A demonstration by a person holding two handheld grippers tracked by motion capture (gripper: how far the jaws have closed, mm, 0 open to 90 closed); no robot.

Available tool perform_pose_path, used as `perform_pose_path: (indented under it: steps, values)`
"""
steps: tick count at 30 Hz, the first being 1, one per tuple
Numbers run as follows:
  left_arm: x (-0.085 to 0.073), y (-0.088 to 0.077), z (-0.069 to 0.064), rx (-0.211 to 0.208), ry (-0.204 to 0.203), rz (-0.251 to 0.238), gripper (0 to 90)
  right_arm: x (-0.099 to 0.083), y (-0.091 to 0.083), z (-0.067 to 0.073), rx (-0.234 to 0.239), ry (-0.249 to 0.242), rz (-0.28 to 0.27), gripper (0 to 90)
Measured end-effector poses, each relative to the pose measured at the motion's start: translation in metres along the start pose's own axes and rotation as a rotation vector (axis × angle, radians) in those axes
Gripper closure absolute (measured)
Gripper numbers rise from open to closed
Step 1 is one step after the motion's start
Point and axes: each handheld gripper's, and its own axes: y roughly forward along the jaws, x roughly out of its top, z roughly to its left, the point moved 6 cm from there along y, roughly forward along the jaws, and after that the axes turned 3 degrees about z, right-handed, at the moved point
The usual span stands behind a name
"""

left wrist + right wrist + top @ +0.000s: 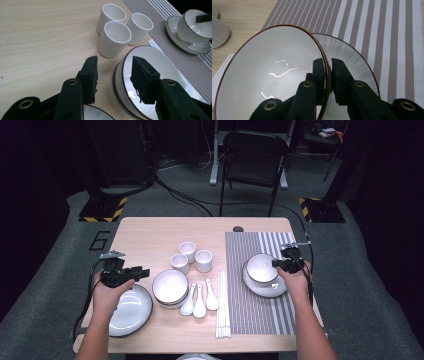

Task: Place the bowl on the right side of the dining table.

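Observation:
My right gripper [275, 263] [327, 61] is shut on the right rim of a white bowl with a brown edge [260, 267] [269, 75], one jaw inside and one outside. The bowl sits tilted on a ribbed white plate [266, 289] [353, 56] on the striped placemat [260, 312] [387, 30]. My left gripper [144, 272] [114, 60] is open with nothing between its jaws. It hovers above the far edge of a large plate [129, 312] [97, 113], pointing toward a stack of bowls [170, 287] [160, 62].
Three white cups [187, 250] [180, 262] [203, 260] [114, 37] stand behind the bowl stack. Three white spoons [199, 306] and white chopsticks [223, 307] [220, 68] lie between the stack and the placemat. A chair [255, 155] stands beyond the table's far edge.

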Motion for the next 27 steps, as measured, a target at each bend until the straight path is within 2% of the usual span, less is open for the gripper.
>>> perform_pose_path:
  steps: [4,6,18,20,22,27]
  values:
    - [0.000,0.001,0.000,0.005,0.000,-0.004,56.8,-0.001,0.001,-0.002,-0.002,0.001,0.003,81.6]
    - [0.000,0.001,0.000,0.004,0.000,-0.004,56.8,-0.002,0.002,-0.002,-0.003,0.019,0.011,81.6]
    - [0.000,0.000,0.000,-0.001,0.001,0.000,56.7,-0.004,0.005,-0.006,-0.008,0.013,0.025,82.1]
    - [0.000,0.000,0.000,-0.001,0.000,0.001,56.7,-0.005,0.006,-0.006,-0.013,0.029,0.027,82.2]
    - [0.000,0.000,0.000,-0.001,0.000,0.000,56.7,-0.005,0.007,-0.008,-0.008,0.017,0.023,82.4]
    - [0.000,0.001,0.000,0.004,-0.001,-0.002,56.6,-0.008,0.008,-0.011,-0.005,0.040,0.037,82.9]
